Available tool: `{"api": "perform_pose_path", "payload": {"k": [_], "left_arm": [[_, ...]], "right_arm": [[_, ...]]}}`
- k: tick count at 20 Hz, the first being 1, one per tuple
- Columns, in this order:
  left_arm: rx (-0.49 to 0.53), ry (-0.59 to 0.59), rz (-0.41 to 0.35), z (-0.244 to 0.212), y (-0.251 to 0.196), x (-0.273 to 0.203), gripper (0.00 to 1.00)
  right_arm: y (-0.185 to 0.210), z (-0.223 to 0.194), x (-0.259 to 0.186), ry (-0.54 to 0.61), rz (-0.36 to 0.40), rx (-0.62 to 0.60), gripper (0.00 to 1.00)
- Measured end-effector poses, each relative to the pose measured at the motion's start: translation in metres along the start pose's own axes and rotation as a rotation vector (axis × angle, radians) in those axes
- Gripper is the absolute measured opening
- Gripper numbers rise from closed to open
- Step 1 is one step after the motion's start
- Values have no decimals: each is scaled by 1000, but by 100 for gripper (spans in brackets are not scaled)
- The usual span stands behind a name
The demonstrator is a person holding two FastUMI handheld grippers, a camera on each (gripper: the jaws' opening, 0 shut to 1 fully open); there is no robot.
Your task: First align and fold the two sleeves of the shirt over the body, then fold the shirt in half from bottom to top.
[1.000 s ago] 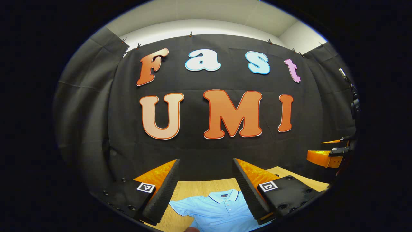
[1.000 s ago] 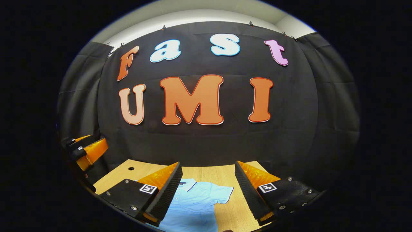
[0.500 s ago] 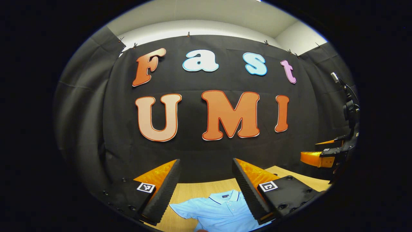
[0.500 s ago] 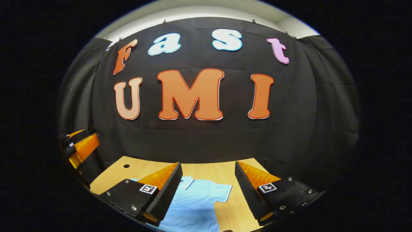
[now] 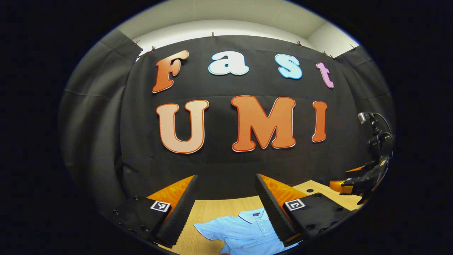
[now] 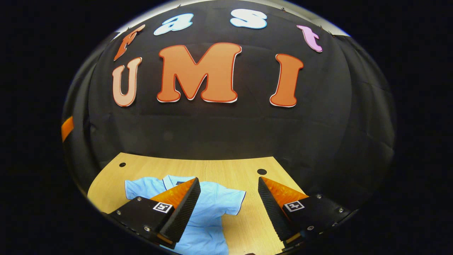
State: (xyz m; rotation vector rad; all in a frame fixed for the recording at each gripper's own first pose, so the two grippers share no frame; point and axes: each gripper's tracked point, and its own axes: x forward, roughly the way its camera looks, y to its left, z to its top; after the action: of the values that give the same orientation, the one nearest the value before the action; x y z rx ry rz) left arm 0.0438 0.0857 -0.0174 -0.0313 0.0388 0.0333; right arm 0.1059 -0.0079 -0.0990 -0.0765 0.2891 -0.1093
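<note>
A light blue polo shirt (image 5: pixel 244 230) lies flat on the wooden table (image 5: pixel 212 209), collar toward the black wall, short sleeves spread out. My left gripper (image 5: pixel 226 184) hovers above it, open, with nothing between its fingers. In the right gripper view the shirt (image 6: pixel 212 209) lies below and left of centre, and its near sleeve (image 6: pixel 231 202) sits between the fingers' lines. My right gripper (image 6: pixel 229 179) is open and empty, held above the table (image 6: pixel 198 166). The right gripper (image 5: pixel 350 184) also appears at the far right of the left gripper view.
The black cloth wall rises right behind the table's far edge. Two small round holes (image 6: pixel 262 171) (image 6: pixel 122 164) sit in the tabletop near the back corners. Bare wood lies to the right of the shirt.
My right gripper has dropped and tipped downward, so more of the table and shirt shows. The left gripper has shifted only slightly. Both stay open.
</note>
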Motion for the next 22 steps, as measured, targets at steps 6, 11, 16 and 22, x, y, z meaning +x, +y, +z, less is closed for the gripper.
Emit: {"api": "perform_pose_path", "payload": {"k": [6, 11, 16, 22], "left_arm": [[40, 23, 74, -3, -9, 14, 100], [61, 53, 104, -9, -20, 16, 100], [71, 92, 125, -18, -25, 12, 100], [74, 129, 161, -29, -24, 5, 100]], "right_arm": [[-7, -64, 81, 200, 27, -29, 99], [-26, -96, 122, 310, 0, -8, 98], [-40, -136, 145, 475, -18, 40, 95], [-33, -166, 165, 613, 3, 33, 89]]}}
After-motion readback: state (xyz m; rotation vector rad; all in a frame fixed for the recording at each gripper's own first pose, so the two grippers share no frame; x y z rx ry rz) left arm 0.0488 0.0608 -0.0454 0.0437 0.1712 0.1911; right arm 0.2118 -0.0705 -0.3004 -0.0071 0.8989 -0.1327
